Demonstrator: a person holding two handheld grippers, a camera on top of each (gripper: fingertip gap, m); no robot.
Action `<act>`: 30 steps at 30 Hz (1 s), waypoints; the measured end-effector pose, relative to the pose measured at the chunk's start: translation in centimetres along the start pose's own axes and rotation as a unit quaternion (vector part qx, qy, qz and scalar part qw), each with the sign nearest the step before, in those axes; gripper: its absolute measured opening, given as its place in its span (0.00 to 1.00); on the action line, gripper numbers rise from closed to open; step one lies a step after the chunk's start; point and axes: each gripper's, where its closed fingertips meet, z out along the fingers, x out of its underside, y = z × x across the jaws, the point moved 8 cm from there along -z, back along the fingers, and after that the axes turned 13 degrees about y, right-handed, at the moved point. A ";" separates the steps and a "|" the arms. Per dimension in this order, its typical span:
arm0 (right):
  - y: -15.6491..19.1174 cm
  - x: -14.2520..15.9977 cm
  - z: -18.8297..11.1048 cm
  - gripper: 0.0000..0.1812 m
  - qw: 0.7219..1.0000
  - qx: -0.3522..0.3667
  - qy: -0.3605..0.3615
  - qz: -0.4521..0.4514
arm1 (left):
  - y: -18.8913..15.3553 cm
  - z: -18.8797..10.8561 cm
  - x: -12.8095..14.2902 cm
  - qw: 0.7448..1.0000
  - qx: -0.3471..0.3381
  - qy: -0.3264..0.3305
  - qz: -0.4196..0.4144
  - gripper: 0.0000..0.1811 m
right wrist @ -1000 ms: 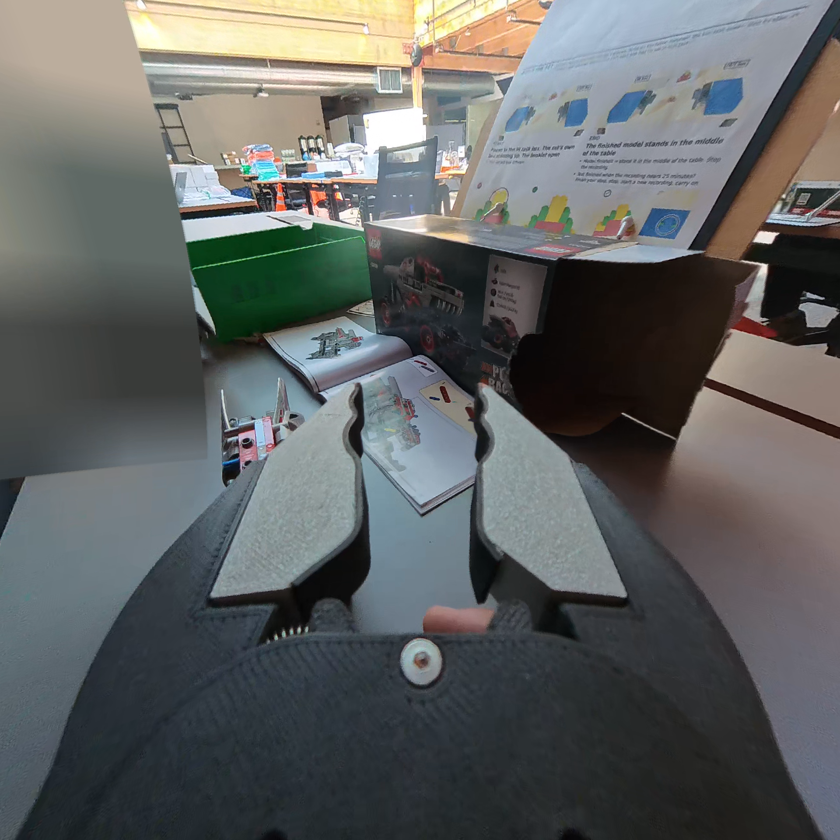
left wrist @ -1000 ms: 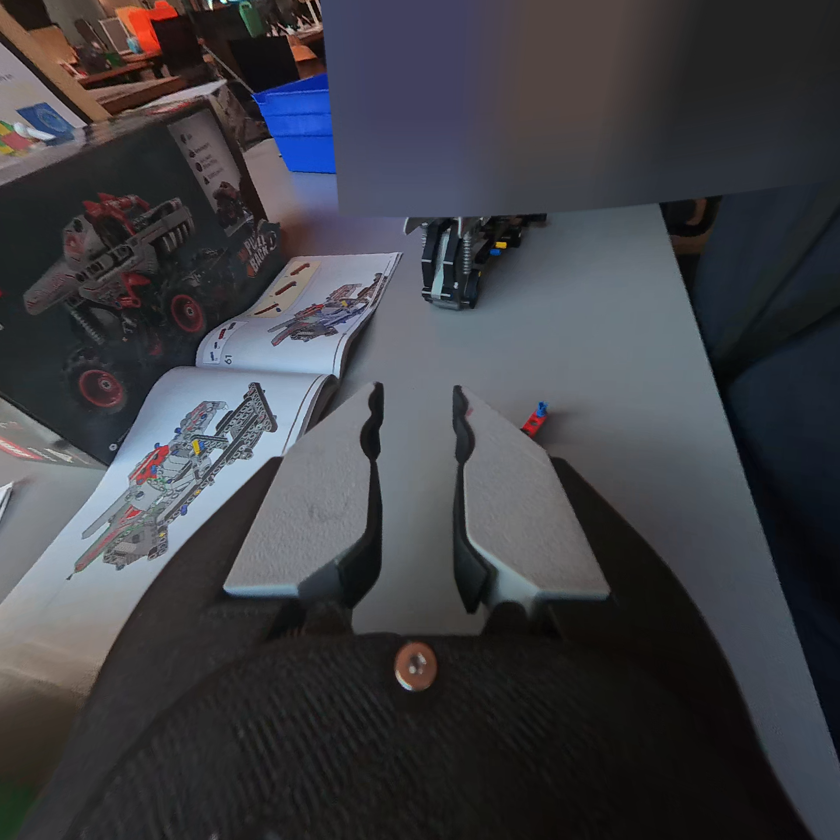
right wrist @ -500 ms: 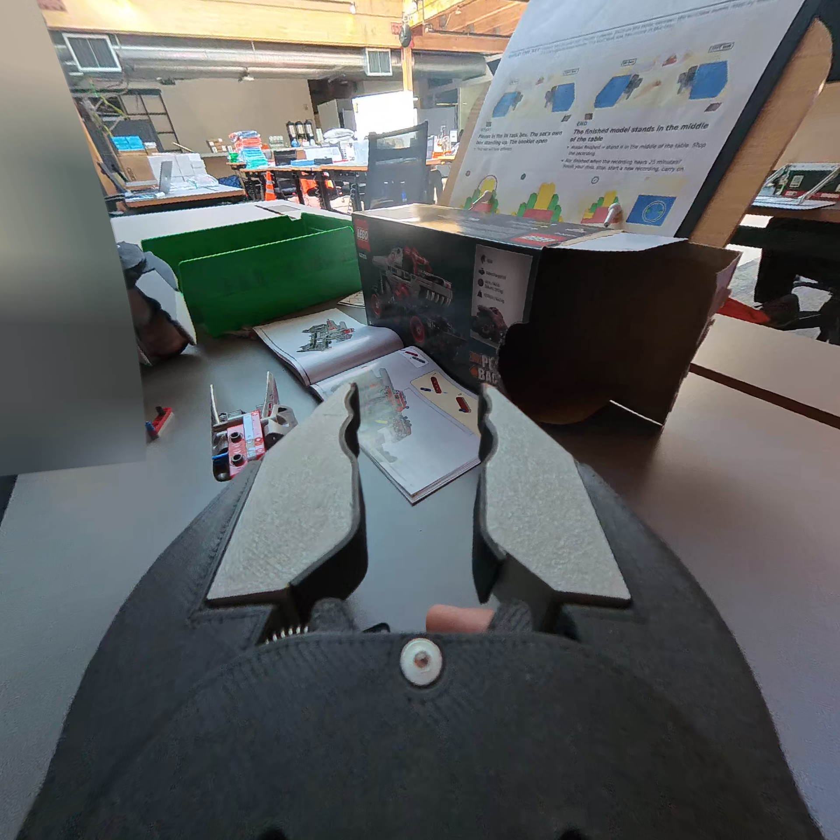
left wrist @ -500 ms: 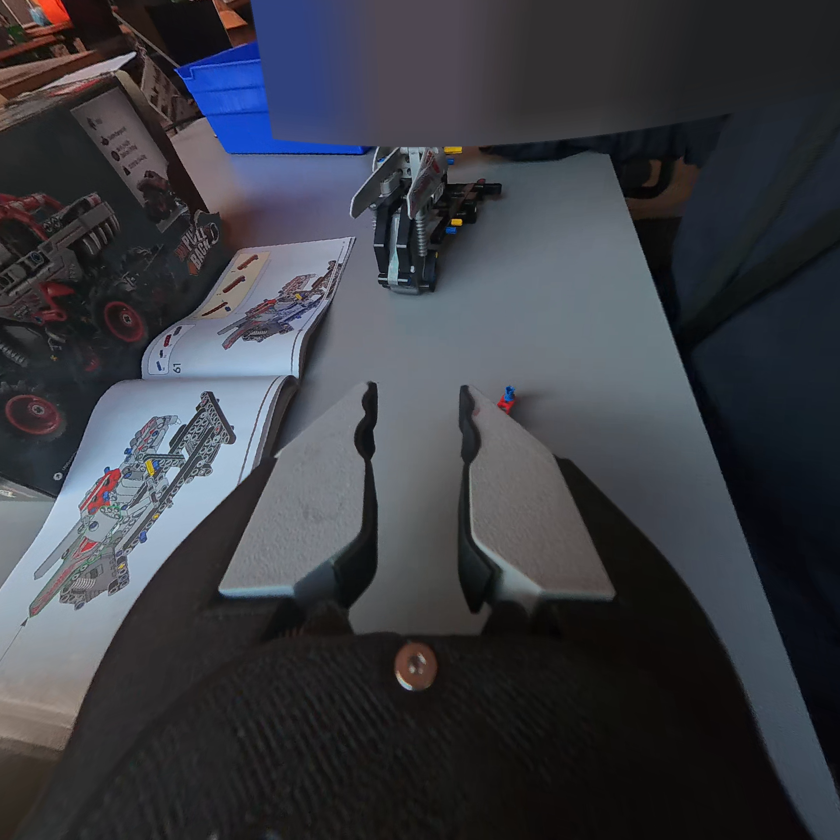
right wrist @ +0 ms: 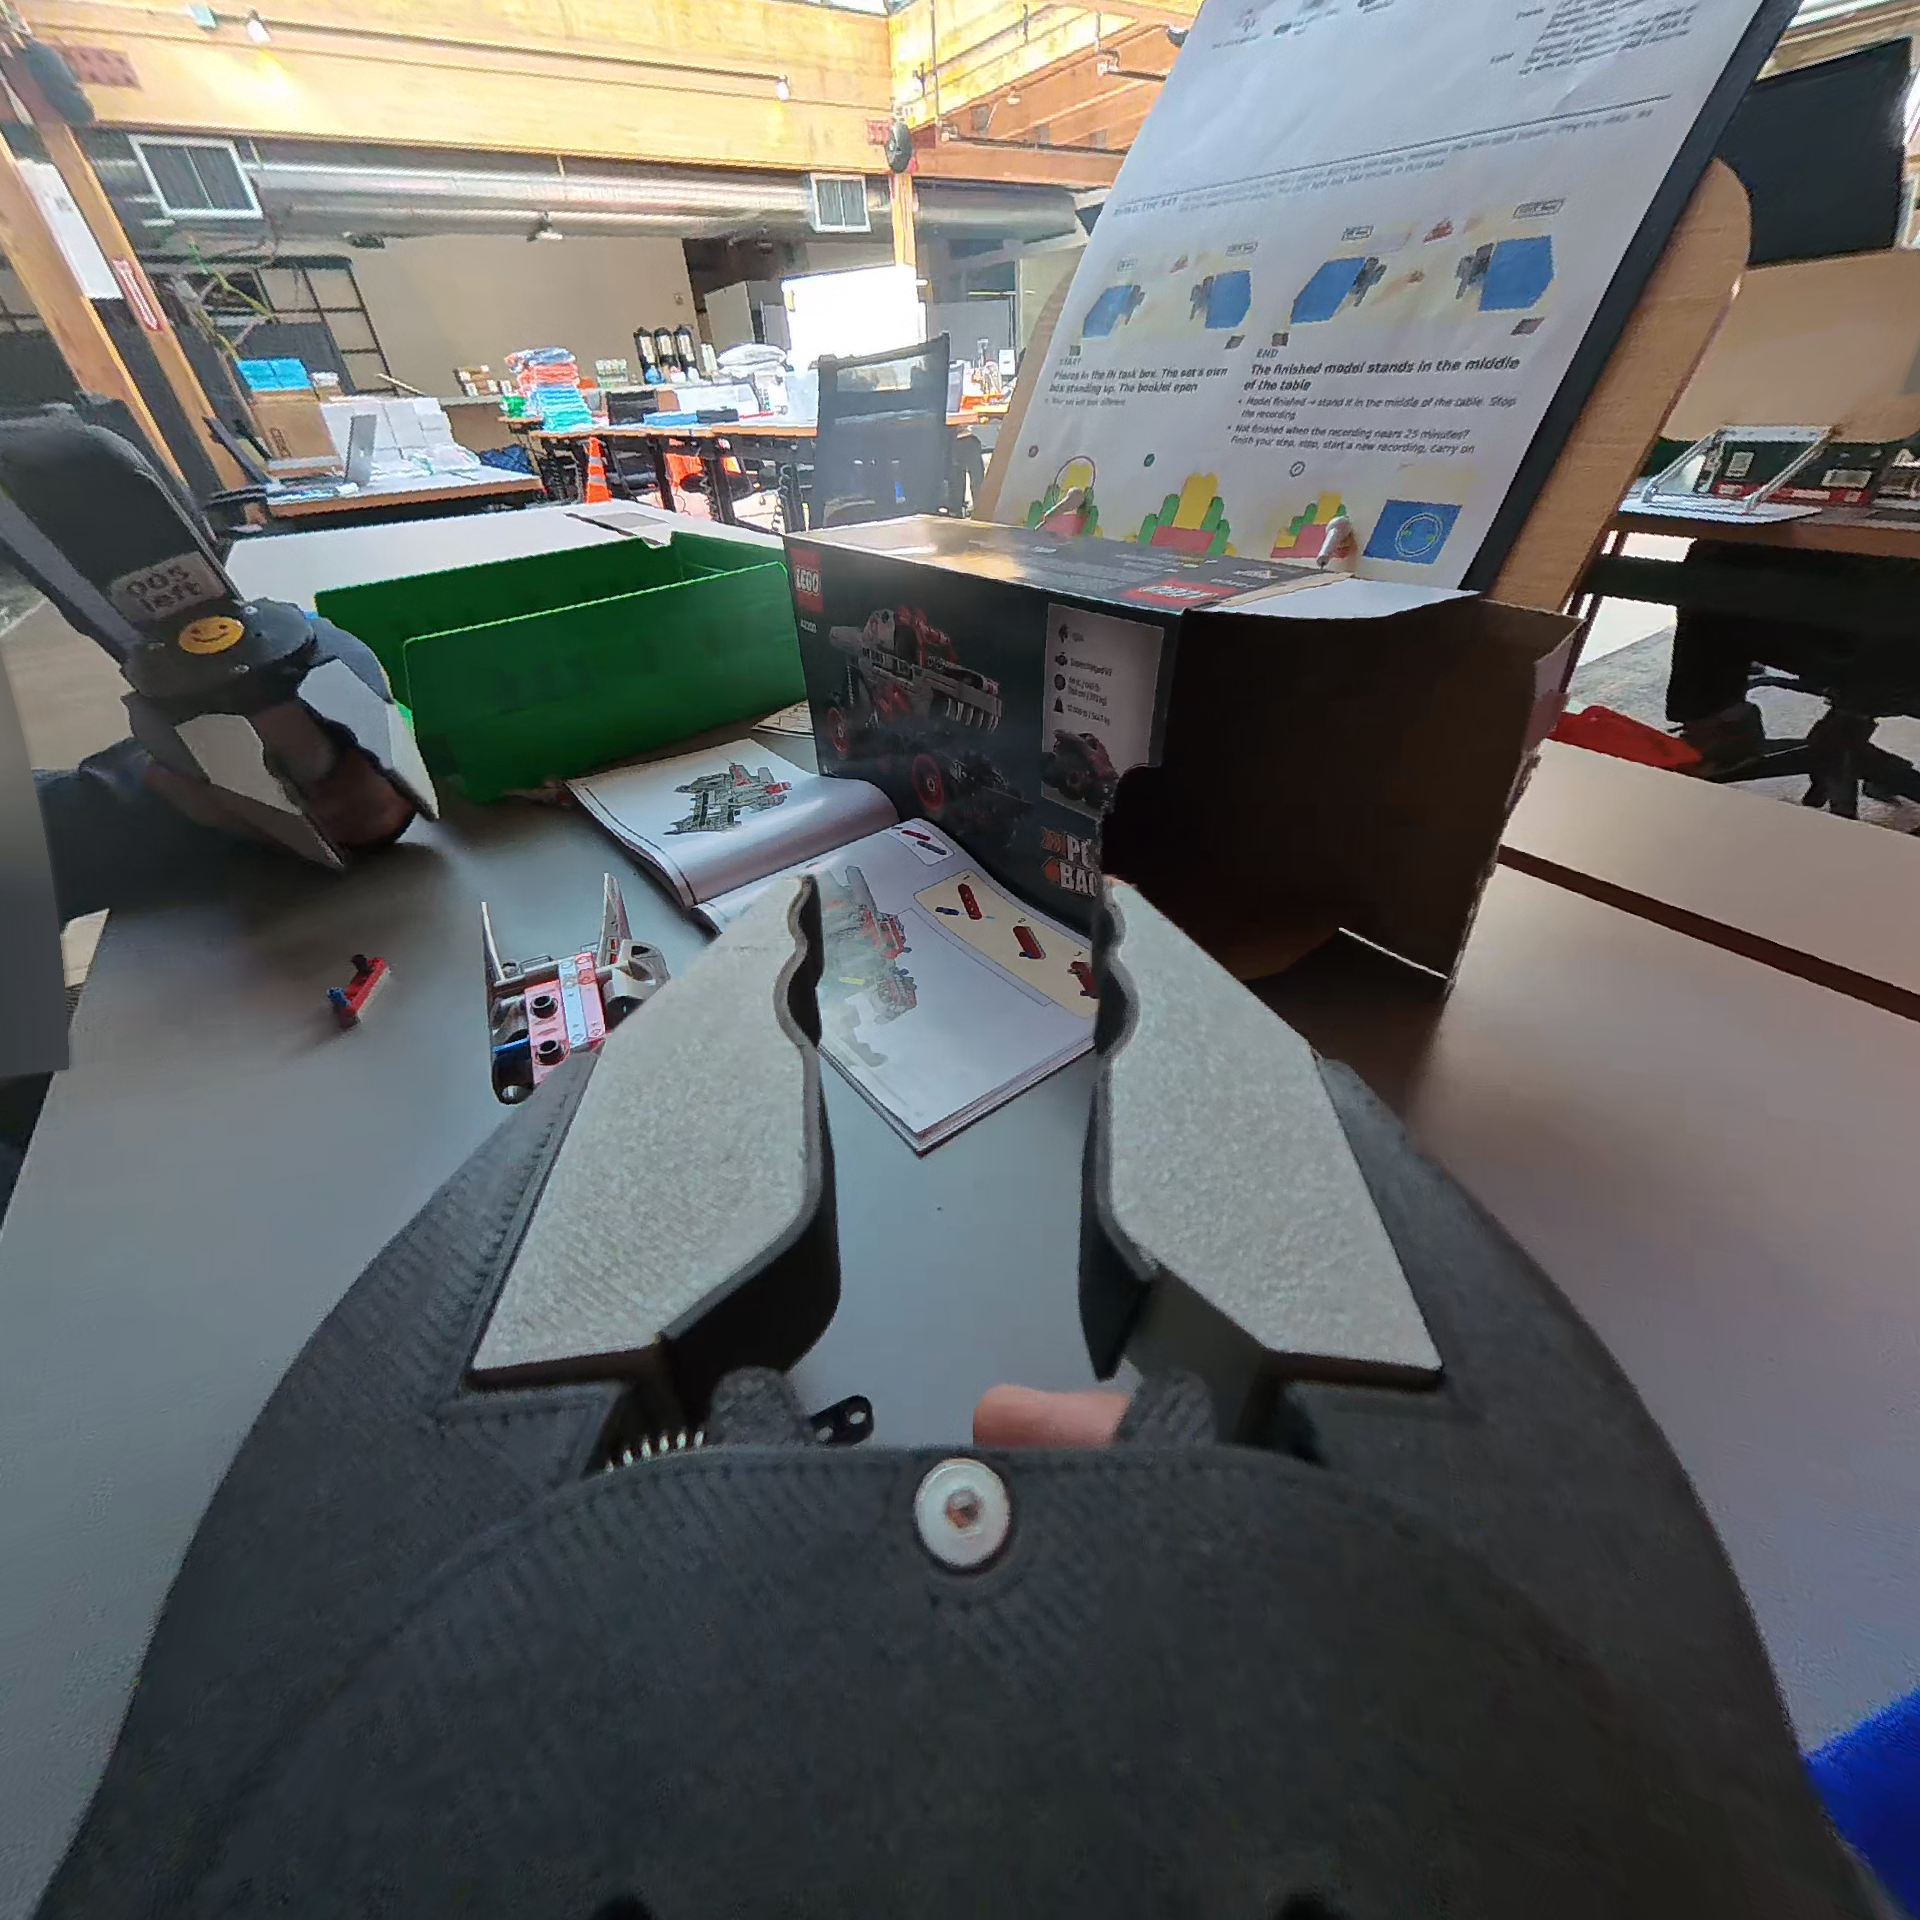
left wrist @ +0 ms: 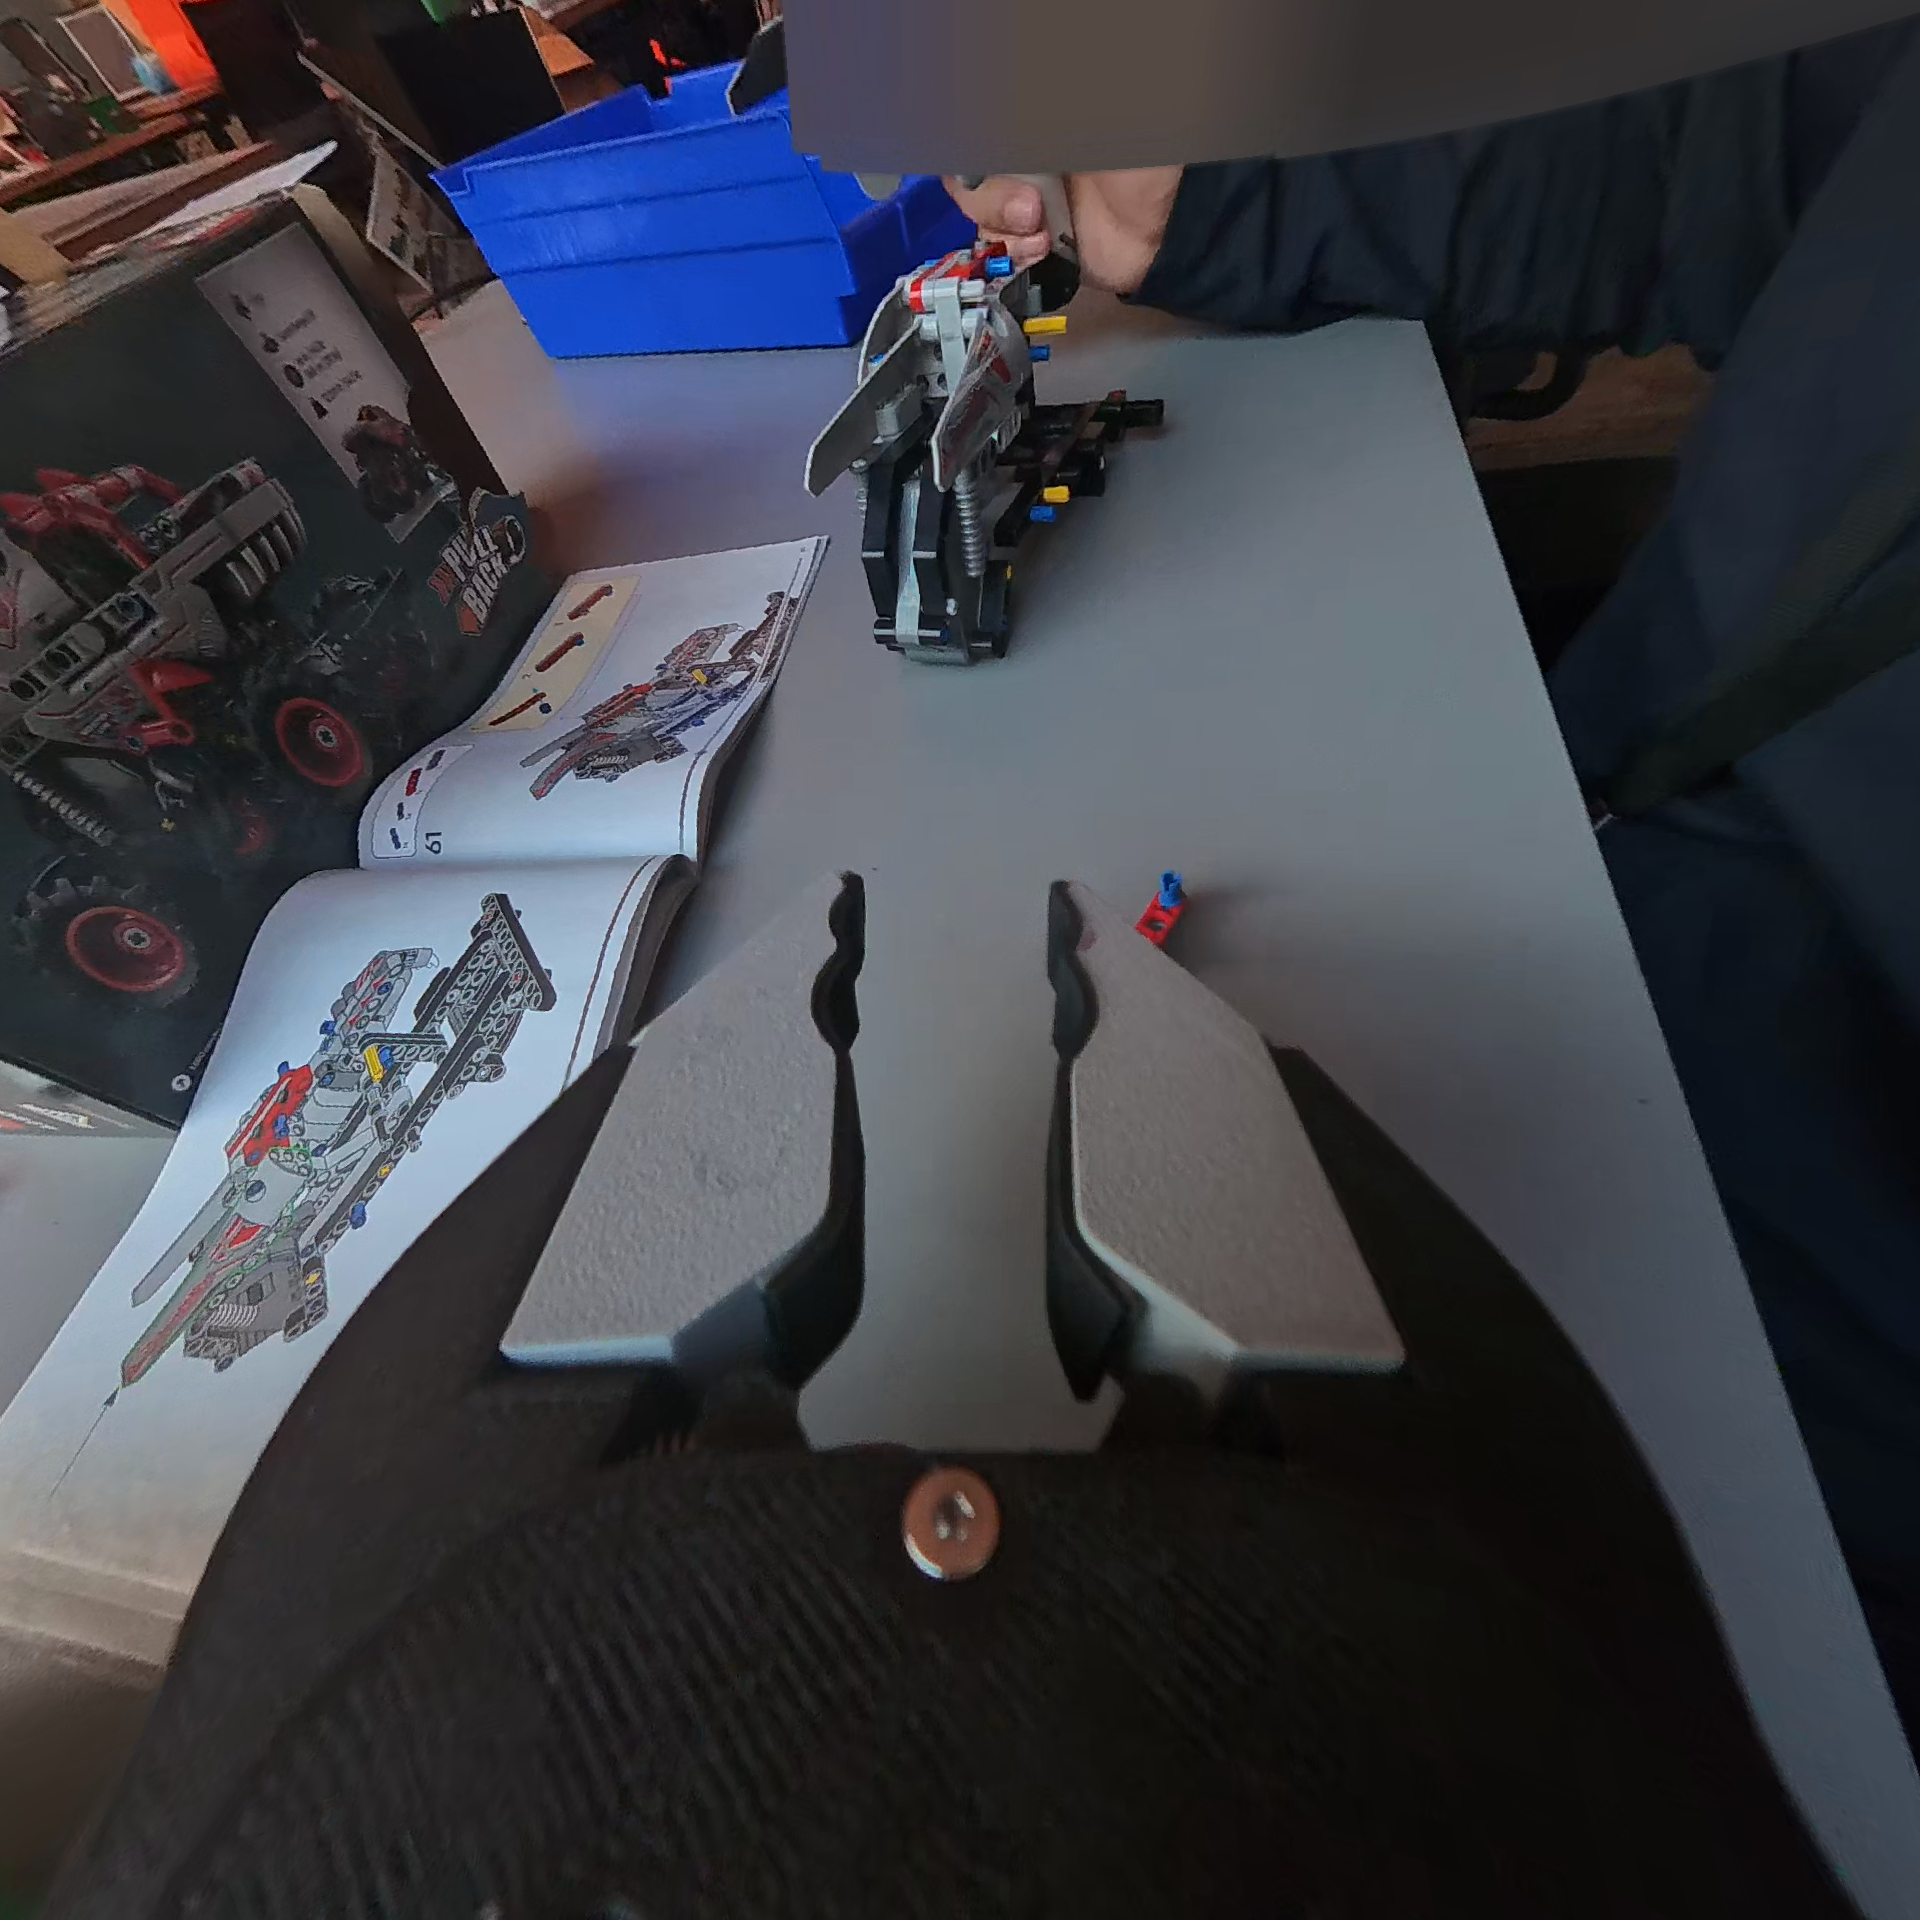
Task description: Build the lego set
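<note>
Grey table [left wrist: 1299, 727], daylight from the far side. Going left to right in the left wrist view: set box [left wrist: 187, 582] standing upright at the left edge, open instruction booklet [left wrist: 582, 748] lying flat right in front of it, blue bin [left wrist: 665, 229] at the back. Partly built lego model [left wrist: 945, 488] stands mid-table, just right of the booklet. A bare hand [left wrist: 1081, 223] sits right behind the model's top; can't tell if it touches.

Left gripper [left wrist: 951, 914]: jaws apart, nothing between them, hanging over bare table. Small red-and-blue piece [left wrist: 1164, 909] lies just beside its right fingertip, loose on the surface.

Right wrist view: green bin [right wrist: 582, 665] at the back left, model partly hidden behind the left finger. Right gripper [right wrist: 951, 956]: jaws spread, nothing held, pointing at the booklet. Instruction board [right wrist: 1351, 281] leans up behind the box.
</note>
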 end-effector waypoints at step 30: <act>-0.4 1.6 1.7 0.27 0.998 -0.020 0.067 0.002 | -1.7 1.7 0.2 0.994 -0.013 0.073 0.082 0.17</act>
